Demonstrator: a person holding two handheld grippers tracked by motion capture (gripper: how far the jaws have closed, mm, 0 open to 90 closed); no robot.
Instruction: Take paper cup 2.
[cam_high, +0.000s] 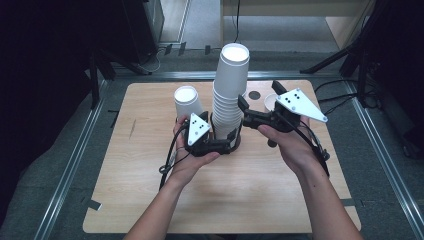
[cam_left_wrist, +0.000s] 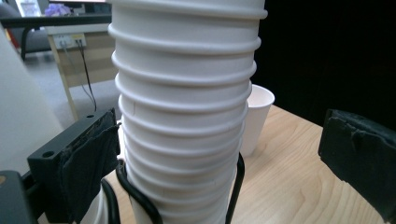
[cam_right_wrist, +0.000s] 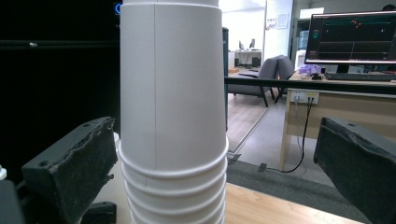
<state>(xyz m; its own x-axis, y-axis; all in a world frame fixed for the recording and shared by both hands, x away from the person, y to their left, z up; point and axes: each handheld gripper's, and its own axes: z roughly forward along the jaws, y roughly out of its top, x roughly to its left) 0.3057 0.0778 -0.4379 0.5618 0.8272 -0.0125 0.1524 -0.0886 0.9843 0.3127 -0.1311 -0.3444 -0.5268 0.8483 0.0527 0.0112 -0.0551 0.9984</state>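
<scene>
A tall stack of white paper cups (cam_high: 230, 95) stands mid-table inside a black wire ring (cam_left_wrist: 135, 196). My left gripper (cam_high: 225, 137) is low at the stack's base and open. In the left gripper view the stack (cam_left_wrist: 182, 116) sits between the jaws of the left gripper (cam_left_wrist: 224, 154), the left pad (cam_left_wrist: 91, 158) close against it and the right pad well clear. My right gripper (cam_high: 242, 112) is higher up on the stack's right side, also open. In the right gripper view the stack (cam_right_wrist: 173, 116) rises between the spread jaws of the right gripper (cam_right_wrist: 219, 163).
A single white cup (cam_high: 187, 102) stands just left of the stack, close to my left hand. Another single cup (cam_high: 270, 102) stands at the right, behind my right gripper, also seen as a cup (cam_left_wrist: 257, 116) beyond the stack. A dark round mark (cam_high: 254, 94) lies on the wooden table (cam_high: 150, 190).
</scene>
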